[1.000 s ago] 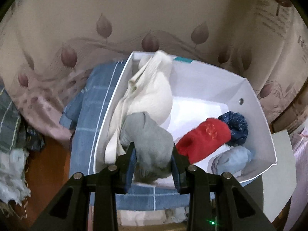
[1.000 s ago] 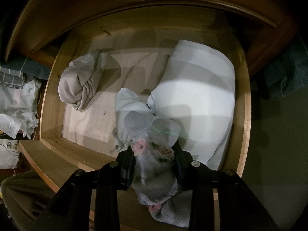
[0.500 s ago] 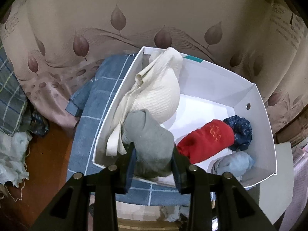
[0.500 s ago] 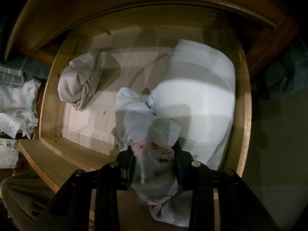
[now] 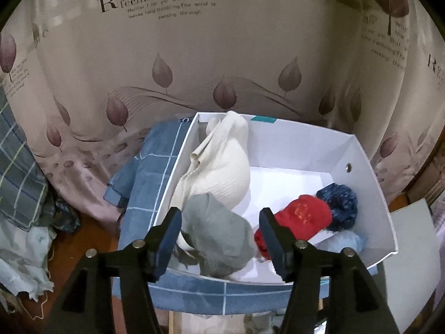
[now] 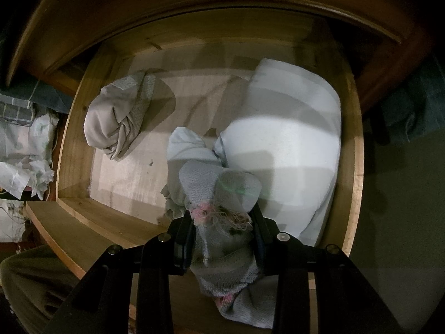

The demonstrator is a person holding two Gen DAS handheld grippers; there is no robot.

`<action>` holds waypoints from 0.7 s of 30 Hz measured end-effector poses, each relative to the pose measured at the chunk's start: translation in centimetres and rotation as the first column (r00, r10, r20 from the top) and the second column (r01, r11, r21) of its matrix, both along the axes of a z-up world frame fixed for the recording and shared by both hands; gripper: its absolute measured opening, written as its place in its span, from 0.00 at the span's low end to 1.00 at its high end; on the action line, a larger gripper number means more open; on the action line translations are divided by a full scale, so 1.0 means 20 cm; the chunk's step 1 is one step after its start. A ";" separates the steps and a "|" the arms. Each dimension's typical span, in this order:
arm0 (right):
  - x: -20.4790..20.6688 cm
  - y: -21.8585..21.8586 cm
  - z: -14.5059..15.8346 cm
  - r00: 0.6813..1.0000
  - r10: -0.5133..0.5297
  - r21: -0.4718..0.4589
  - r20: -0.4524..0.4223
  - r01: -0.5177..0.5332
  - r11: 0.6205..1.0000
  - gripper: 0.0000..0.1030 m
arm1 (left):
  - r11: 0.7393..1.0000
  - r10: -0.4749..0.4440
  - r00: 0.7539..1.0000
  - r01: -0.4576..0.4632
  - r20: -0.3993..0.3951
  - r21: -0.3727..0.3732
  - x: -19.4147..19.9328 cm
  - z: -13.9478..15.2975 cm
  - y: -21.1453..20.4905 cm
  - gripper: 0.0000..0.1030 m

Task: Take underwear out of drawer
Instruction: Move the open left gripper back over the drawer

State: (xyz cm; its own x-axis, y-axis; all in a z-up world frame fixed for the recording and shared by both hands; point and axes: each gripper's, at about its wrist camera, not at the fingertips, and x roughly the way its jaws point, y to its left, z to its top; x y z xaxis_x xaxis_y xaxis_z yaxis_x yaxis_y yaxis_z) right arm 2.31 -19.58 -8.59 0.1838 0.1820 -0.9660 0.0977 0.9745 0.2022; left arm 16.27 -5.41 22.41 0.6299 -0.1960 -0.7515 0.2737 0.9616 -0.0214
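Risk: left gripper (image 5: pixel 219 229) just spread, grey underwear (image 5: pixel 219 239) loose in white box (image 5: pixel 358 172) | right gripper (image 6: pixel 222 233) pinching knit garment (image 6: pixel 222 211) over drawer (image 6: pixel 353 167), dangling tail might snag the rim

I'm holding the left gripper (image 5: pixel 221 229) at the bottom centre of its frame, tilted downward; its jaws have just been opening and are standing apart, pads clear of the grey cloth (image 5: pixel 219 239) lying between them. I'm pointing the right gripper (image 6: pixel 222 232) steeply down, low centre of its frame, jaws pinching a grey knit garment (image 6: pixel 222 239).
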 end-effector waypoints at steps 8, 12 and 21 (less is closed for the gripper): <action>0.00 0.00 -0.01 1.000 -0.001 -0.003 0.000 0.001 1.000 0.33 | 0.999 -0.020 0.997 0.022 0.075 -0.030 -0.11 0.11 0.05 0.59; 0.00 0.00 -0.01 1.000 -0.003 -0.003 0.006 0.004 1.000 0.33 | 0.997 -0.039 0.993 0.045 0.108 -0.060 -0.23 0.16 0.10 0.60; 0.00 -0.01 0.00 1.000 -0.012 -0.001 0.022 0.012 1.000 0.32 | 0.999 0.023 0.987 -0.017 0.157 -0.042 -0.45 0.09 0.32 0.60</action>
State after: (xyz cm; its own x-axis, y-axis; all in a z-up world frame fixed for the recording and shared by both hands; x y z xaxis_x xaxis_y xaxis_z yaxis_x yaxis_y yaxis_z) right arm 2.29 -19.71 -8.52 0.2075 0.1785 -0.9618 0.1053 0.9734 0.2033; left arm 7.18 0.99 24.25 0.7438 -0.2101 -0.6345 0.2572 0.9662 -0.0184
